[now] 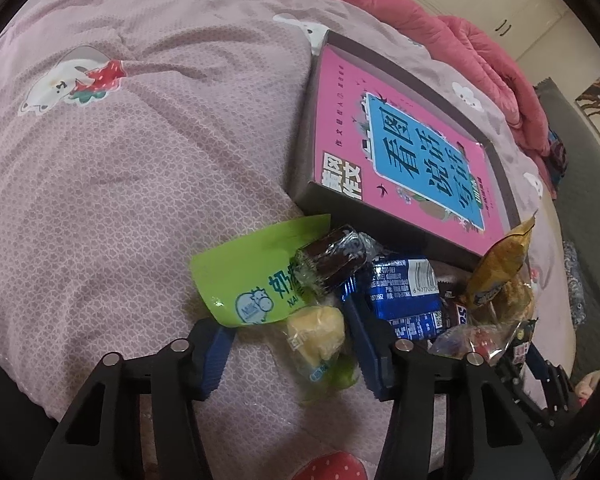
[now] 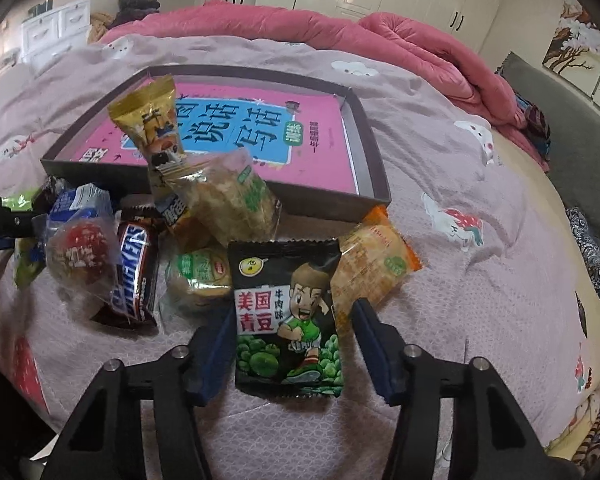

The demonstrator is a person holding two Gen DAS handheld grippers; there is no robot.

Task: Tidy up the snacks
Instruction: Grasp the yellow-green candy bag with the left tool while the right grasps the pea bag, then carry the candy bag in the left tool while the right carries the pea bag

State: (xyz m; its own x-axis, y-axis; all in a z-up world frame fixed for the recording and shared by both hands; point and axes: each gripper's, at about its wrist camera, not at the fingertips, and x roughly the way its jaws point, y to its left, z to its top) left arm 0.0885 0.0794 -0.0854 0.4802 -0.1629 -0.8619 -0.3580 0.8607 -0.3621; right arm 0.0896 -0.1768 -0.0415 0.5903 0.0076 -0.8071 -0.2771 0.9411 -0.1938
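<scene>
You're right at the start here: the dark tray (image 2: 374, 168) on the bed (image 2: 480, 248) holds only the pink book (image 2: 320, 140), and no snack looks properly inside it. The whole heap sits on the bedcover just in front of the tray's near wall, with the gold packet (image 2: 152, 128) and a clear-wrapped pastry (image 2: 232, 200) leaning up against that wall.

Your right gripper (image 2: 288, 344) is spread wide, its fingers either side of the black green-pea packet (image 2: 286, 316) at the near edge of the heap; nothing is pinched yet. Beside it lie the orange packet (image 2: 376, 268), a round pastry (image 2: 200, 276), the Snickers bar (image 2: 134, 276) and a red sweet in clear wrap (image 2: 76, 260).

Your left gripper (image 1: 292, 348) is also wide open, straddling the green milk-candy bag (image 1: 252, 280) and its yellow pieces (image 1: 316, 332). The chocolate roll (image 1: 332, 264) and blue packet (image 1: 404, 296) lie just past it, touching.

As I judge it, everything remains to be sorted.
</scene>
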